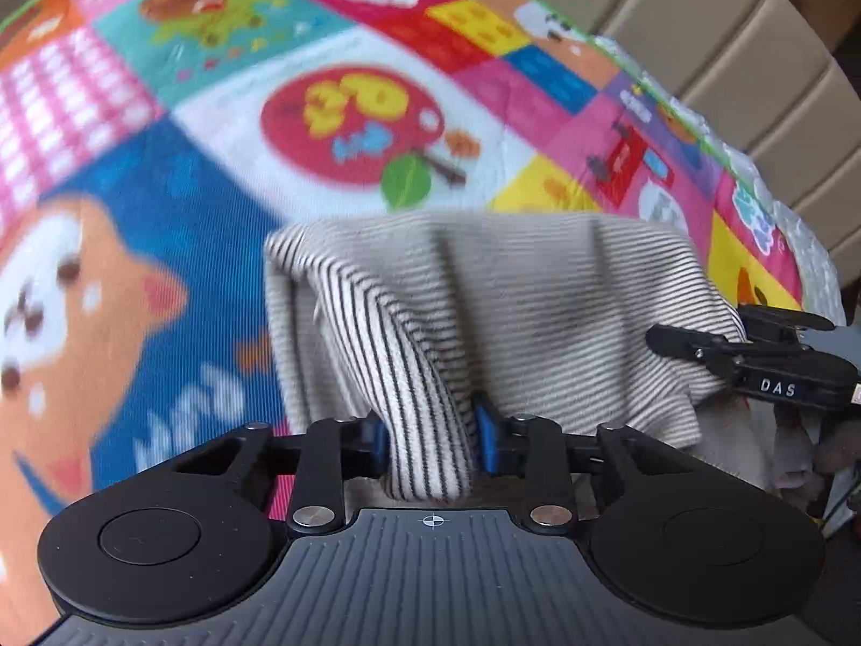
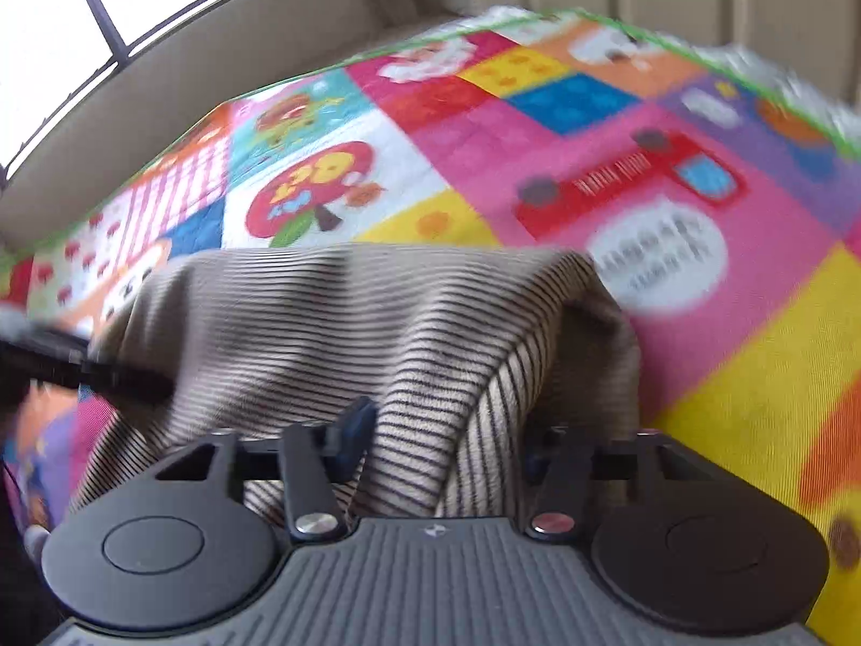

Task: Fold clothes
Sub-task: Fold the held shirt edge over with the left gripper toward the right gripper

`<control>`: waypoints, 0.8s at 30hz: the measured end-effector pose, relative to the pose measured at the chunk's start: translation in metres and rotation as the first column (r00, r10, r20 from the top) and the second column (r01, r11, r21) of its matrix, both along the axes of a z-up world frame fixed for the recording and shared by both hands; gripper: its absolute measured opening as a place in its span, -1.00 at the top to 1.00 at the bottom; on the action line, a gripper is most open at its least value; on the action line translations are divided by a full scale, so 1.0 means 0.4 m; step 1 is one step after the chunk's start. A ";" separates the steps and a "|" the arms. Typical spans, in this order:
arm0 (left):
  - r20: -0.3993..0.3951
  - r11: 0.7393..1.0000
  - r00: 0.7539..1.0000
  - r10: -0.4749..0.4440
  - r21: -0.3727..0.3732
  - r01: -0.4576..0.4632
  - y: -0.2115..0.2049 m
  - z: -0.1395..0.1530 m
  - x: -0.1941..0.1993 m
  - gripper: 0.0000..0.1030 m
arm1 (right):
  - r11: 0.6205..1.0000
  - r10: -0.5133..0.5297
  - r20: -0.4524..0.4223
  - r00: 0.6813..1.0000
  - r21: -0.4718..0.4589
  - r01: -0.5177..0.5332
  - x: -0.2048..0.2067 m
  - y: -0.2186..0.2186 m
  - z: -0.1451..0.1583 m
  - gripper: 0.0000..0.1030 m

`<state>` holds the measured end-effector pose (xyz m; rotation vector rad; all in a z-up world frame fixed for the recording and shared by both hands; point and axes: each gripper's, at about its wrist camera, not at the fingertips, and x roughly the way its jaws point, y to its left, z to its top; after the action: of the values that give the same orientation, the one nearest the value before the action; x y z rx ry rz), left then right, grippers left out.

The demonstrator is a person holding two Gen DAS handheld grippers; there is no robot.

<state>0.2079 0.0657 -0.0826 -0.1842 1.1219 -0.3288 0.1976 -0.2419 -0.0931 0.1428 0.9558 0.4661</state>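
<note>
A black-and-white striped garment [image 1: 511, 312] hangs bunched between both grippers above the colourful play mat [image 1: 215, 269]. My left gripper [image 1: 430, 436] is shut on a fold of it, cloth pinched between the blue pads [image 1: 487, 441]. My right gripper [image 2: 436, 441] is shut on another fold of the striped garment [image 2: 350, 323]; its right finger is hidden under the cloth. The right gripper also shows in the left wrist view [image 1: 699, 344] at the garment's right edge. The left gripper shows in the right wrist view [image 2: 107, 377] at the garment's left edge.
The play mat [image 2: 538, 134] has cartoon squares and a green border. Beige padded wall panels [image 1: 726, 54] stand beyond its far edge. A window [image 2: 107, 11] is at the upper left in the right wrist view.
</note>
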 end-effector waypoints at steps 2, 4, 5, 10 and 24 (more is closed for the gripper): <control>0.033 1.000 0.999 0.031 -0.001 -0.031 0.004 0.024 0.042 0.50 | 1.000 0.009 0.027 1.000 0.009 -0.009 0.019 0.003 0.028 0.39; 0.061 0.998 0.996 0.058 -0.014 -0.057 0.010 0.055 0.074 0.54 | 1.000 0.017 0.054 0.998 0.018 -0.018 0.037 0.006 0.055 0.43; 0.077 0.998 0.996 0.052 -0.026 -0.050 0.014 0.076 0.073 0.56 | 1.000 0.021 0.067 0.998 0.022 -0.023 0.046 0.008 0.069 0.44; 0.089 0.995 0.996 -0.022 -0.099 0.031 0.039 0.150 -0.004 0.57 | 0.996 0.068 0.093 0.993 0.057 -0.073 0.016 -0.015 0.123 0.44; -0.040 0.996 0.996 0.074 0.046 -0.072 0.042 0.038 -0.095 0.25 | 0.993 -0.080 0.081 0.993 -0.079 0.086 -0.065 -0.043 0.003 -0.76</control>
<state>0.1699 0.0824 -0.0676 -0.1927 1.1596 -0.2358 0.1717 -0.2590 -0.0920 0.0890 0.8874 0.3529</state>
